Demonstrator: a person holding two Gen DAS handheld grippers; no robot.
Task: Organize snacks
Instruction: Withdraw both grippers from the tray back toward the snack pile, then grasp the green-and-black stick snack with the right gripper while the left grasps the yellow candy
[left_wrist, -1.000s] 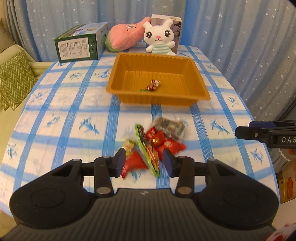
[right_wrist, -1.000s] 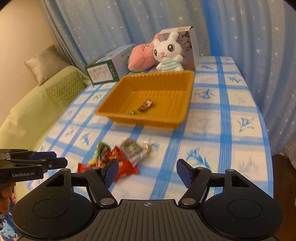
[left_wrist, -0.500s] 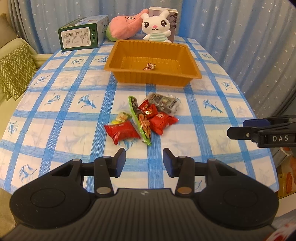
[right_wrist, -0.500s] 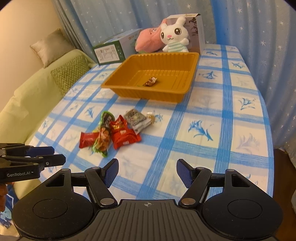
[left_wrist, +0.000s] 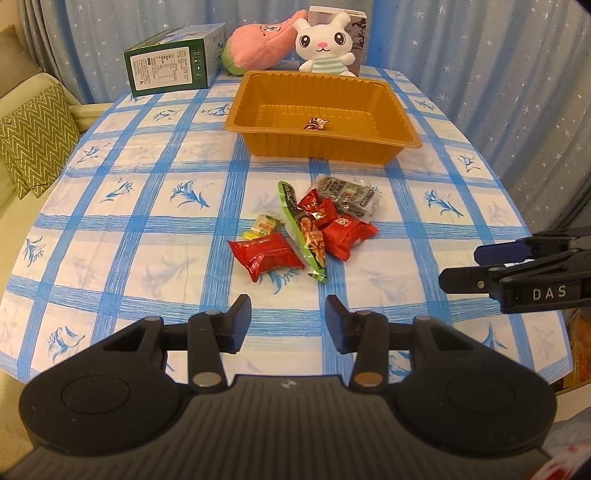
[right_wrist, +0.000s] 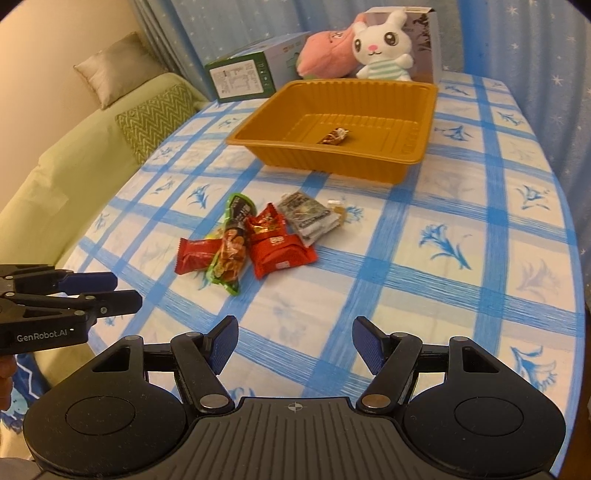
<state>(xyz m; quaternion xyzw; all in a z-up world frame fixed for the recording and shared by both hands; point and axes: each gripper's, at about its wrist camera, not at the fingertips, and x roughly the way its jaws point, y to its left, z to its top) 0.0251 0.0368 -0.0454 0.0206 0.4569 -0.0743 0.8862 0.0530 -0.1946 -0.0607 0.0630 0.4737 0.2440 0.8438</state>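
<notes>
Snacks lie in a small heap near the middle of a table (left_wrist: 122, 206) covered by a blue-and-white checked cloth, just in front of an orange tray (left_wrist: 325, 146). Longest of them is a green packet (left_wrist: 301, 227); its long axis runs from the near table edge toward the tray, the far end leaning a little left in the left wrist view. A red pack (left_wrist: 266, 254) lies left of it, slanted, with a small yellow pack (left_wrist: 263, 227) just behind. On the packet's right, another red pack (left_wrist: 349, 234) touches it, a smaller red wrapper (left_wrist: 317, 210) rests on top, and a grey pack (left_wrist: 345, 192) sits nearest the tray, angled across. One brown candy (left_wrist: 316, 123) is in the tray, lying crosswise on its floor.

At the far edge stand a green box (left_wrist: 170, 66), a pink plush (left_wrist: 262, 40) and a white bunny (left_wrist: 325, 40) before a grey box (left_wrist: 354, 22). A sofa (right_wrist: 74, 155) with cushions sits to the left.

Both grippers hang above the near edge, tilted down toward the heap and well short of it. The left gripper (left_wrist: 288, 321) has its jaws partly apart, nothing between them. The right gripper (right_wrist: 293, 343) has its jaws spread wider, also empty. Each shows at the edge of the other's view, fingers pointing across the table.
</notes>
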